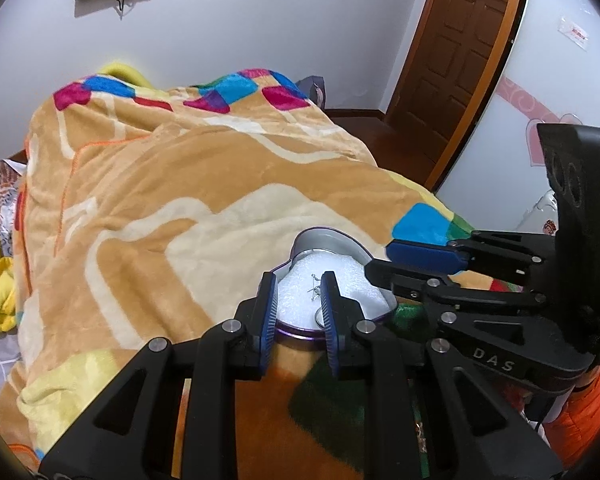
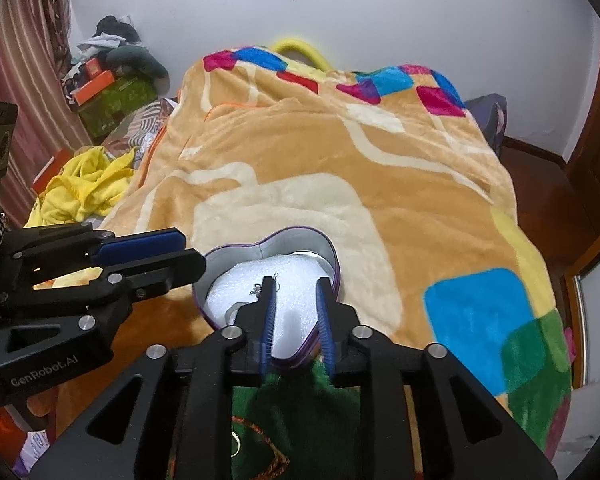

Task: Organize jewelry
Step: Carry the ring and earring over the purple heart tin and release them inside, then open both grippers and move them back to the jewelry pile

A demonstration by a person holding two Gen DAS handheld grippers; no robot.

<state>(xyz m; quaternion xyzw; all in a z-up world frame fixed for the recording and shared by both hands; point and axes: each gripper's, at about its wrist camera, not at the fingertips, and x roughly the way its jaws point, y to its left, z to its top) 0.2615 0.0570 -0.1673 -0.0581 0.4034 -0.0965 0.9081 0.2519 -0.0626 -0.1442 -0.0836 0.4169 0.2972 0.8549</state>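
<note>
A heart-shaped tin box point(image 1: 327, 237) with a purple rim and white foam lining lies open on the blanket; it also shows in the right wrist view point(image 2: 300, 240). A small silver jewelry piece point(image 1: 315, 285) rests on the foam, seen too in the right wrist view point(image 2: 257, 290). My left gripper point(image 1: 298, 280) is open, its fingers over the box's near left part. My right gripper point(image 2: 296, 285) is open, its fingers over the box's near right part. Each gripper shows in the other's view, the right point(image 1: 404, 258) and the left point(image 2: 172, 252), both beside the box.
The box sits on a tan blanket point(image 2: 380, 168) with coloured squares covering the bed. Yellow cloth point(image 2: 84, 188) and boxes point(image 2: 112, 96) lie at the left. A wooden door point(image 1: 460, 52) stands at the right. A gold piece point(image 2: 235, 440) lies on green blanket near me.
</note>
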